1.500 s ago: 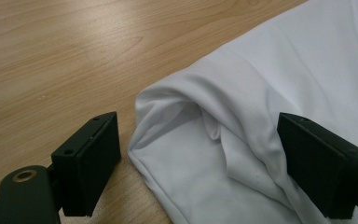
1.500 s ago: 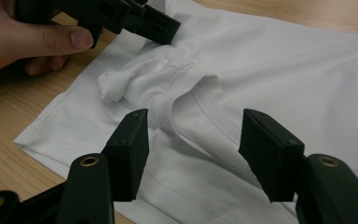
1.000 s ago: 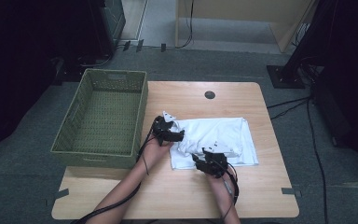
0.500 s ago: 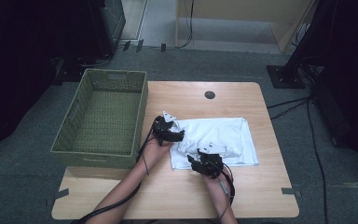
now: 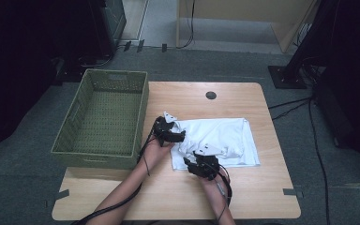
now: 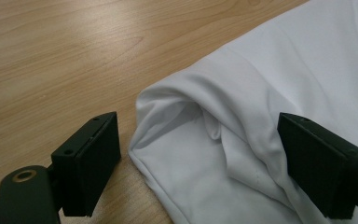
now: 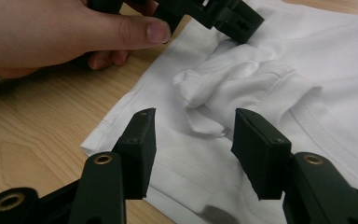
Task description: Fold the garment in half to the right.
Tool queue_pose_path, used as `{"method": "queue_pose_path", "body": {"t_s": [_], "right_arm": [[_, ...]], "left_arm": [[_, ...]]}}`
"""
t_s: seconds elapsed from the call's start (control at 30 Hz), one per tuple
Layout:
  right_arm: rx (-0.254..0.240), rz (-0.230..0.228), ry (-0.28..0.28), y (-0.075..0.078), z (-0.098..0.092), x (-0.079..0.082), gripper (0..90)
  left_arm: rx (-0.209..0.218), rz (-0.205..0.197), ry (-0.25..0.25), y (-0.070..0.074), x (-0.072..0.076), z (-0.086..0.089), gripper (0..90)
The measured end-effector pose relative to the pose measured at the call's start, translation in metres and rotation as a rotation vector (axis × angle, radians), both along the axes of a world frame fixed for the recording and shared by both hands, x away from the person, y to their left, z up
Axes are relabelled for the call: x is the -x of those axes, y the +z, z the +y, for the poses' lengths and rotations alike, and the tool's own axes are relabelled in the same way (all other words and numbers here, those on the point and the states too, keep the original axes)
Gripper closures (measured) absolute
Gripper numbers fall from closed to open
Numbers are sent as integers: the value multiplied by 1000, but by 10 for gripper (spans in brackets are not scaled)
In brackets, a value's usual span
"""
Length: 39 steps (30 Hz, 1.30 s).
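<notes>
Folding a white garment (image 5: 215,140) at centre frame on the tabletop (image 5: 262,192), partway done.

Lying already as a rough rectangle, soft smooth knit with stitched hems, but with a bunched sleeve or corner (image 7: 223,88) puckered near its lower-left edge and probably needing tucking and more folds before going anywhere. Left gripper (image 5: 176,136) at the cloth's left edge, fingers (image 6: 93,163) wide apart, straddling a rolled fold without pinching it. Right gripper (image 5: 201,164) at the lower edge, fingers (image 7: 261,154) about half apart over the crumpled lump, nothing clamped. Standing empty at left of frame, a green woven basket (image 5: 140,112). Pale wood-grain, matte, rounded corners.
</notes>
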State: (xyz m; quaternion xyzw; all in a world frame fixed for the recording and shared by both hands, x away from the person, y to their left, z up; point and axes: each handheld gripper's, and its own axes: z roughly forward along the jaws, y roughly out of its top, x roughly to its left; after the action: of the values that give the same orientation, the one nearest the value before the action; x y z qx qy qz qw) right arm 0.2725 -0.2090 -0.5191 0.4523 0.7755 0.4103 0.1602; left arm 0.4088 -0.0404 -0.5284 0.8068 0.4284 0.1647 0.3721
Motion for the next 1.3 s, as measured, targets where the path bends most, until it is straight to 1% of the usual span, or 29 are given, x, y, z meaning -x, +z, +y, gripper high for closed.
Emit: {"method": "queue_pose_path", "body": {"t_s": [0.27, 0.53, 0.67, 0.73, 0.77, 0.8, 0.93, 1.03, 1.2, 1.23, 1.27, 1.3], "right_arm": [[3, 6, 29, -2, 11, -2, 502], [6, 21, 41, -7, 19, -3, 495], [17, 28, 41, -10, 23, -5, 455], [18, 18, 36, -11, 24, -6, 442], [19, 15, 33, -11, 25, -6, 435], [24, 12, 29, -11, 25, -7, 428], [45, 2, 14, -11, 27, -9, 409], [92, -18, 15, -12, 31, -8, 409], [95, -18, 0, -11, 31, -10, 450], [96, -21, 0, -11, 30, -10, 454], [95, -22, 2, -11, 30, -10, 459], [95, -23, 4, -12, 30, -11, 463]], "left_arm": [[0, 0, 0, 0, 0, 0, 150], [0, 0, 1, 0, 0, 0, 150], [1, -1, 2, 0, 0, -1, 151], [-2, -2, -7, 0, -2, -2, 151], [10, -8, -16, 0, -2, -2, 170], [13, -12, -28, 0, -1, -2, 251], [14, -11, -37, 1, -2, -1, 260], [16, -11, -37, 0, -3, -1, 261], [18, -10, -21, 0, -2, -1, 261], [18, -11, -25, 0, -2, 0, 261], [24, -12, -36, 1, -2, 0, 280], [29, -13, -44, 1, -2, 0, 327]]}}
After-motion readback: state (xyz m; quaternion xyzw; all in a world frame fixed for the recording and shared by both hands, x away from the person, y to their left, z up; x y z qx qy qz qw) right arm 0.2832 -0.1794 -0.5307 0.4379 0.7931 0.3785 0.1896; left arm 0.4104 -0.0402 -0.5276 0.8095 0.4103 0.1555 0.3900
